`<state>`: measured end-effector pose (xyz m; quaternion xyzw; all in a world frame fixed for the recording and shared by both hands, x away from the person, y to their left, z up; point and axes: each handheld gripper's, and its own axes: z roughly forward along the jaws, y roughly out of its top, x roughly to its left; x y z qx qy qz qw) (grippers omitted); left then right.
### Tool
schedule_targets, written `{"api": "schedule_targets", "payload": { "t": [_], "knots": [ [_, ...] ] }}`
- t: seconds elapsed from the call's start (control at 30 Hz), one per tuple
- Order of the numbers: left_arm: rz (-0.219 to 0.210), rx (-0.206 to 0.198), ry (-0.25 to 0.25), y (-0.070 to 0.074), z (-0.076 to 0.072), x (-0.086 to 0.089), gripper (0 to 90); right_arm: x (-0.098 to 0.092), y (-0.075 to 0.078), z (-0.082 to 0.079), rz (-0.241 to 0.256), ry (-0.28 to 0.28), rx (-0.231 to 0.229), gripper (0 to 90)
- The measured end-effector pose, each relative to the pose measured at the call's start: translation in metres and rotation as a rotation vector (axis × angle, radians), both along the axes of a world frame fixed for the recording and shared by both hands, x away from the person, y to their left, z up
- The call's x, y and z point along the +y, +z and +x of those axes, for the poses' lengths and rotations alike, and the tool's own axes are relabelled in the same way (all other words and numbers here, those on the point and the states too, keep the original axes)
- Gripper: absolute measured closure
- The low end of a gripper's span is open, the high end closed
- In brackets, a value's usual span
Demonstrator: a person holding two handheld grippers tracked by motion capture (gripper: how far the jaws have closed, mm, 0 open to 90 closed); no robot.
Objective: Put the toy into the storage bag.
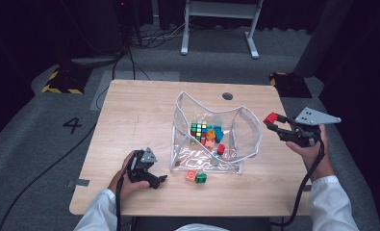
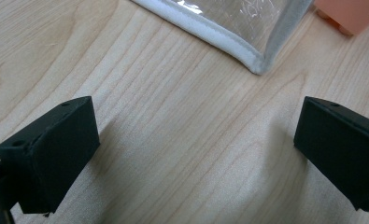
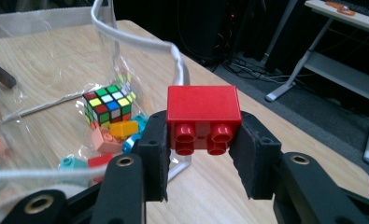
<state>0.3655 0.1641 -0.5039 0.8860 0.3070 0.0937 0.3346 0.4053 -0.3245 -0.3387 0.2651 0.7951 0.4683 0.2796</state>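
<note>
A clear plastic bag (image 1: 247,130) with a white rim stands open mid-table and holds a Rubik's cube (image 1: 198,130) and several coloured bricks. My right gripper (image 1: 272,121) hovers just right of the bag's rim, shut on a red brick (image 3: 203,113) whose studs face the camera. The cube (image 3: 106,103) and bricks show through the bag in the right gripper view. My left gripper (image 1: 159,181) rests low on the table near the bag's front left corner (image 2: 258,66), open with bare wood between its jaws. An orange brick (image 1: 191,175) and a green brick (image 1: 201,178) lie in front of the bag.
The wooden table (image 1: 134,110) has a round cable hole (image 1: 227,96) at the back. A peach brick (image 2: 348,14) lies beside the bag's corner. Beyond the table are grey carpet, cables and a white desk frame (image 1: 220,19).
</note>
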Motion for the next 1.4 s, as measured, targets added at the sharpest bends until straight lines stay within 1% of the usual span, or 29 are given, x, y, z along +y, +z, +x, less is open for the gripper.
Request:
{"api": "schedule_targets", "payload": {
  "t": [0.07,0.1,0.2,0.33,0.37,0.43,0.5,0.53,0.6,0.63,0.67,0.73,0.83,0.97,1.03,1.13,1.17,1.27,1.3,1.33,1.37,1.4],
  "knots": [
    [0.003,-0.004,0.001,0.0,0.0,0.0,0.1,0.004,0.005,0.004,0.01,0.018,-0.006,59.1],
    [0.003,-0.004,0.001,0.0,0.0,0.0,0.1,0.007,0.007,0.004,0.015,0.011,0.001,59.1],
    [0.003,-0.004,0.001,0.0,0.0,0.0,0.1,0.016,0.011,0.011,-0.003,0.026,-0.001,59.1],
    [0.003,-0.004,0.001,0.0,0.0,0.0,0.2,0.028,0.017,0.016,-0.012,0.043,-0.005,59.1],
    [0.003,-0.004,0.001,0.0,0.0,0.0,0.2,0.03,0.018,0.016,-0.01,0.047,0.004,59.1],
    [0.003,-0.004,0.001,0.0,0.0,0.0,0.2,0.037,0.02,0.017,-0.021,0.061,-0.005,59.1],
    [0.003,-0.004,0.001,0.0,0.0,0.0,0.2,0.045,0.022,0.017,-0.015,0.084,-0.002,59.1],
    [0.004,-0.004,0.001,0.0,0.0,0.0,0.2,0.049,0.023,0.016,-0.024,0.092,0.0,59.1],
    [0.004,-0.004,0.001,0.0,0.0,0.0,0.2,0.056,0.024,0.016,-0.027,0.118,-0.011,59.1],
    [0.004,-0.004,0.001,0.0,0.0,0.0,0.2,0.06,0.023,0.017,-0.035,0.143,-0.02,59.1],
    [0.003,-0.004,0.002,0.0,0.0,0.0,0.2,0.065,0.022,0.016,-0.037,0.155,-0.009,59.1],
    [0.003,-0.004,0.001,0.0,0.0,0.0,0.2,0.074,0.02,0.016,-0.072,0.183,-0.011,59.2],
    [0.004,-0.003,0.0,0.0,0.0,0.0,0.2,0.087,0.018,0.016,-0.108,0.228,0.001,59.1],
    [0.005,-0.003,0.001,0.0,0.0,0.0,0.2,0.102,0.014,0.018,-0.158,0.273,0.032,59.1],
    [0.004,-0.004,0.001,0.0,0.0,0.0,0.2,0.108,0.012,0.019,-0.194,0.289,0.044,59.1],
    [0.003,-0.004,0.001,0.0,0.0,0.0,0.2,0.117,0.009,0.022,-0.237,0.3,0.073,59.1],
    [0.005,-0.003,0.001,0.0,0.0,0.0,0.2,0.12,0.008,0.023,-0.261,0.305,0.078,59.1],
    [0.005,-0.003,0.0,0.0,0.0,0.0,0.2,0.128,0.005,0.027,-0.32,0.326,0.123,59.1],
    [0.003,-0.004,0.001,0.0,0.0,0.0,0.2,0.13,0.004,0.028,-0.348,0.332,0.139,59.1],
    [0.003,-0.004,0.002,0.0,0.0,0.0,0.2,0.133,0.002,0.029,-0.381,0.323,0.155,59.1],
    [0.004,-0.004,0.0,0.0,0.0,0.0,0.2,0.135,0.002,0.03,-0.4,0.321,0.156,59.1],
    [0.003,-0.004,0.002,0.0,0.0,0.0,0.2,0.136,0.0,0.032,-0.413,0.317,0.171,59.1]
  ]
}}
